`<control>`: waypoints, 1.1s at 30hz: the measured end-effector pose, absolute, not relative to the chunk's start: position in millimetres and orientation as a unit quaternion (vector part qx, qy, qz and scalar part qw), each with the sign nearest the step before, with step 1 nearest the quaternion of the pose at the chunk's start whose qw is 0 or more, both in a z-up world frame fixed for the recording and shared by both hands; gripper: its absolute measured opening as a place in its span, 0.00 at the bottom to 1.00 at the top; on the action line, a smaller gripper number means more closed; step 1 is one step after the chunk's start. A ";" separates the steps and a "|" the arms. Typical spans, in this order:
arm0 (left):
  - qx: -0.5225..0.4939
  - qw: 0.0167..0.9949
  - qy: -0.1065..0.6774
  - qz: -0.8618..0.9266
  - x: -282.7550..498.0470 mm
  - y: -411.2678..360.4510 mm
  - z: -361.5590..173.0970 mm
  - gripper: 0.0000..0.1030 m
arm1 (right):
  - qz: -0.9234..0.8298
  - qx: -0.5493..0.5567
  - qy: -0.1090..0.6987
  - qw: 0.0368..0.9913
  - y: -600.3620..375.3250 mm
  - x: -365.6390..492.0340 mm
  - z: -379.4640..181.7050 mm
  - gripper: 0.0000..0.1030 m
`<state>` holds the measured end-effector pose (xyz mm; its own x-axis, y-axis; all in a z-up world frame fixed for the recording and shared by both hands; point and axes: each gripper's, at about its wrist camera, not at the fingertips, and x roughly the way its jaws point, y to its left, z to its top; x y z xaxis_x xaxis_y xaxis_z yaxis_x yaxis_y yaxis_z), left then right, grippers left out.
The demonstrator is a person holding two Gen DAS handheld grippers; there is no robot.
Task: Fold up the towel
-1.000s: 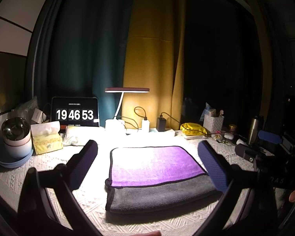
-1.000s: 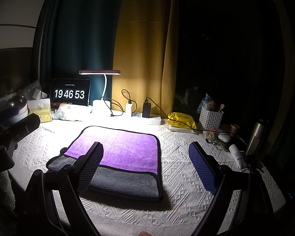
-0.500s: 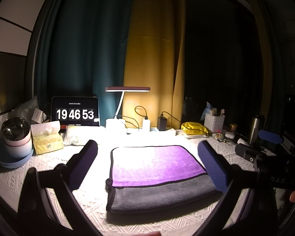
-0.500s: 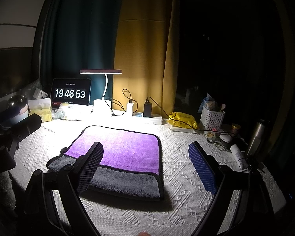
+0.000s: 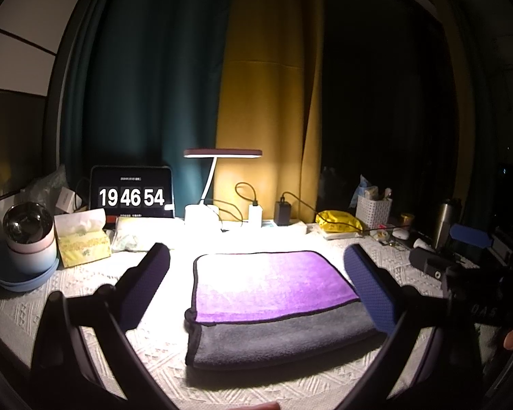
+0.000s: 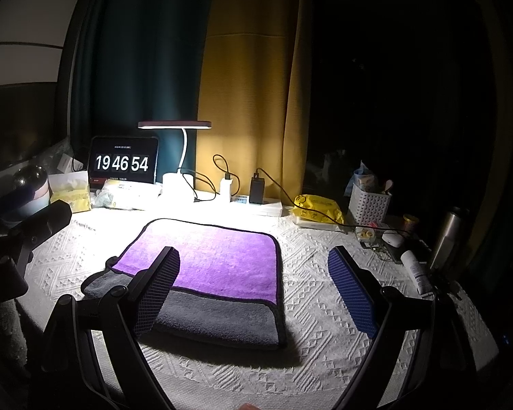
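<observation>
Left wrist view shows my left gripper (image 5: 256, 280) with jaws spread wide and empty above the towel (image 5: 273, 300), which lies folded flat on the worktop (image 5: 85, 294) under the lamp (image 5: 222, 153). My right gripper (image 6: 253, 283) is likewise released, holding nothing. I judge the fold nearly done; to finish well, I should pinch both corners of one short side together and lay them squarely over. Its long axis runs left to right, purple layer toward the lamp, grey strip toward me.
</observation>
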<state>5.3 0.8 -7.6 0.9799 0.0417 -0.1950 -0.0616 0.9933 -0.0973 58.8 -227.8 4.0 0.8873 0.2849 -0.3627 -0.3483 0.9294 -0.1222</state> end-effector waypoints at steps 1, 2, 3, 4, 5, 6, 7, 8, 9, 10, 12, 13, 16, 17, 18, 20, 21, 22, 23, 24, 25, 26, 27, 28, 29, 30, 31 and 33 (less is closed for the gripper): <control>-0.051 0.994 0.097 0.026 5.0 0.6 -7.6 0.99 | 0.164 -0.092 0.172 0.967 -227.6 58.6 3.3 0.88; -0.051 0.994 0.096 0.027 4.9 0.9 -7.6 0.99 | 0.164 -0.092 0.172 0.967 -227.7 58.7 3.1 0.88; -0.052 0.994 0.096 0.027 4.4 0.9 -8.1 0.99 | 0.164 -0.093 0.172 0.967 -227.9 59.3 3.7 0.88; -0.052 0.994 0.097 0.028 4.4 1.0 -8.5 0.99 | 0.164 -0.092 0.172 0.967 -228.1 59.2 3.6 0.88; -0.052 0.994 0.097 0.028 4.6 1.0 -9.0 0.99 | 0.164 -0.093 0.172 0.967 -227.8 59.3 3.5 0.88; -0.051 0.993 0.098 0.028 4.5 0.5 -9.1 0.99 | 0.164 -0.093 0.172 0.967 -228.1 59.2 3.3 0.88; -0.051 0.993 0.098 0.028 4.4 0.0 -9.3 0.99 | 0.164 -0.092 0.172 0.967 -228.5 59.2 3.3 0.88; -0.050 0.994 0.098 0.028 4.2 -0.2 -9.6 0.99 | 0.164 -0.092 0.172 0.967 -228.2 59.4 3.4 0.88; -0.050 0.993 0.099 0.029 4.1 -0.3 -9.7 0.99 | 0.164 -0.093 0.172 0.967 -227.8 59.7 3.5 0.88; -0.050 0.993 0.099 0.029 4.4 -0.4 -9.8 0.99 | 0.164 -0.093 0.172 0.967 -227.6 59.7 2.9 0.88; -0.050 0.993 0.100 0.030 5.0 -0.6 -9.6 0.99 | 0.165 -0.092 0.173 0.967 -228.7 60.1 3.5 0.87; -0.050 0.993 0.100 0.031 5.1 -0.4 -9.4 0.99 | 0.165 -0.092 0.173 0.967 -228.9 60.1 3.2 0.87; -0.050 0.993 0.102 0.030 5.4 -0.3 -9.7 0.99 | 0.166 -0.092 0.175 0.966 -228.3 60.5 2.5 0.87; -0.049 0.993 0.105 0.029 6.5 0.2 -10.1 0.99 | 0.166 -0.092 0.176 0.966 -228.0 60.7 2.3 0.87; -0.048 0.992 0.110 0.029 9.0 0.5 -11.1 0.99 | 0.169 -0.090 0.179 0.965 -228.1 62.0 0.7 0.87; -0.046 0.988 0.144 0.028 22.2 2.2 -16.9 0.99 | 0.177 -0.084 0.196 0.961 -229.8 69.6 -6.5 0.87; -0.051 0.984 0.169 0.025 31.7 4.3 -22.3 0.99 | 0.180 -0.083 0.206 0.958 -229.5 75.0 -11.9 0.87; -0.056 0.979 0.193 0.022 41.2 7.1 -28.6 0.99 | 0.184 -0.079 0.219 0.955 -230.3 81.0 -17.7 0.84; -0.061 0.975 0.213 0.021 48.9 10.1 -35.0 0.99 | 0.187 -0.075 0.238 0.950 -231.1 89.6 -25.5 0.77; -0.068 0.969 0.238 0.021 58.9 14.7 -43.6 0.99 | 0.186 -0.077 0.251 0.947 -230.3 96.1 -31.8 0.75; -0.072 0.963 0.259 0.020 67.0 17.0 -50.7 0.98 | 0.189 -0.078 0.262 0.943 -230.0 102.4 -38.4 0.74; -0.076 0.956 0.282 0.020 76.4 20.2 -59.5 0.98 | 0.193 -0.078 0.277 0.938 -230.4 109.7 -45.9 0.70; -0.080 0.949 0.305 0.021 85.9 24.5 -68.6 0.98 | 0.195 -0.077 0.287 0.935 -229.9 115.6 -52.2 0.68; -0.084 0.944 0.319 0.022 92.2 26.9 -76.7 0.98 | 0.197 -0.077 0.297 0.931 -229.7 121.6 -58.1 0.64; -0.086 0.940 0.330 0.024 98.2 30.2 -83.4 0.98 | 0.200 -0.076 0.307 0.927 -229.3 128.0 -63.9 0.59; -0.084 0.936 0.340 0.026 104.1 33.2 -90.4 0.98 | 0.198 -0.076 0.320 0.923 -229.8 137.3 -71.4 0.56; -0.084 0.933 0.348 0.028 108.8 35.0 -94.8 0.98 | 0.197 -0.075 0.327 0.921 -230.3 144.0 -75.9 0.50; -0.091 0.926 0.364 0.027 117.5 42.3 -103.9 0.97 | 0.201 -0.069 0.347 0.914 -233.3 159.2 -86.0 0.49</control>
<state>117.5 42.3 -103.9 0.7330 -0.0167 -0.6801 -0.1164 0.9819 -0.1495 159.2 -233.3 -86.0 0.6786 0.3188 -0.6617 -0.4145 0.9099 0.0133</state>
